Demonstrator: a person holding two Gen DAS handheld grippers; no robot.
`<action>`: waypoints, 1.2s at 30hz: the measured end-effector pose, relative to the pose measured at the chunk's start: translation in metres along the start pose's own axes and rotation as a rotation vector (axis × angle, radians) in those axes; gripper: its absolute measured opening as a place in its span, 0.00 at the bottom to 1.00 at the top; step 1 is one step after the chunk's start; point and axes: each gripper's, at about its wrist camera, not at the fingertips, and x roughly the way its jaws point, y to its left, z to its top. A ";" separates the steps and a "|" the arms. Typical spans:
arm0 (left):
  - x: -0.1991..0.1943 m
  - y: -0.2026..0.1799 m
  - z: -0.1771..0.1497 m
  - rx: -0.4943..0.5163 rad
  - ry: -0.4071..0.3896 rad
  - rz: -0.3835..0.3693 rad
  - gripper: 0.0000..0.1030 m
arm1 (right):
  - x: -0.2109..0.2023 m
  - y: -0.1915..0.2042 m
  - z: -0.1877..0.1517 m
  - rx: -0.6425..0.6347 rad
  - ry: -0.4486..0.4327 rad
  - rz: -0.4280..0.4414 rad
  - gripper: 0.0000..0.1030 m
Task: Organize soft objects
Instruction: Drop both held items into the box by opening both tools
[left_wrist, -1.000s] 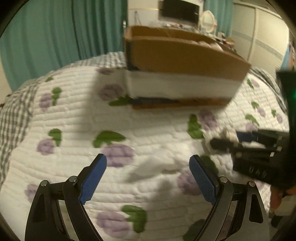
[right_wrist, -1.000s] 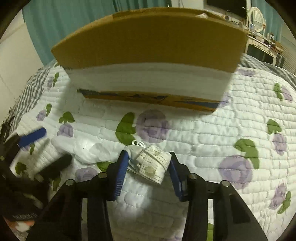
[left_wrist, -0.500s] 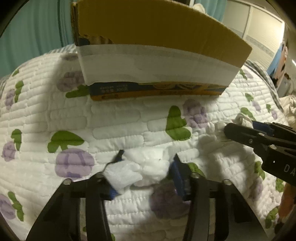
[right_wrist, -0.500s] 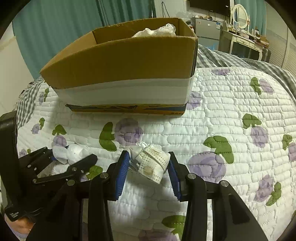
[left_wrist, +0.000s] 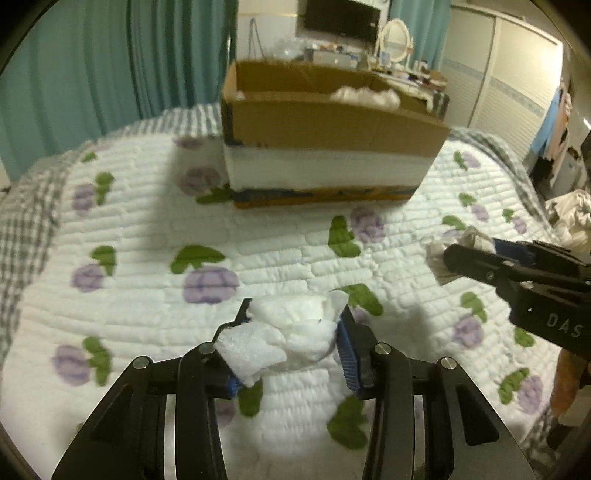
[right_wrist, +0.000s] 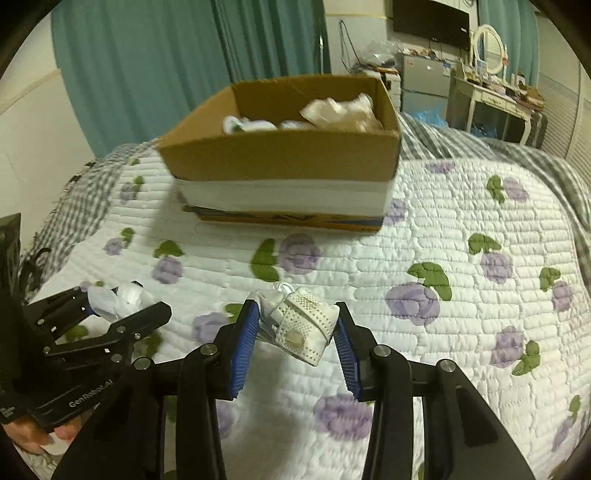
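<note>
Between the left fingers: white cloth wad (left_wrist: 291, 338), clamped, long axis across the gap.
Between the right fingers: perforated white sock bundle (right_wrist: 301, 325), clamped, tilted down-right.
Ahead of both: cardboard box (right_wrist: 284, 166) on the bed (right_wrist: 461, 229).

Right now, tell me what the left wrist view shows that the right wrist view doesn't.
Only the left wrist view shows the fluffy white cloth close up, pinched in the left claw. Only the right wrist view shows the perforated white sock bundle close up in the right claw, and more of the items inside the box. Both show the cardboard box on the floral quilt and each other's loaded claw.
</note>
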 end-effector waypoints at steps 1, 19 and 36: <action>-0.010 0.000 0.000 0.002 -0.013 0.004 0.39 | -0.006 0.003 0.000 -0.007 -0.010 0.000 0.40; -0.104 -0.025 0.089 0.078 -0.252 -0.006 0.40 | -0.089 -0.002 0.100 -0.047 -0.226 -0.007 0.39; 0.013 -0.013 0.184 0.121 -0.230 0.025 0.40 | 0.030 -0.035 0.213 0.045 -0.181 -0.010 0.39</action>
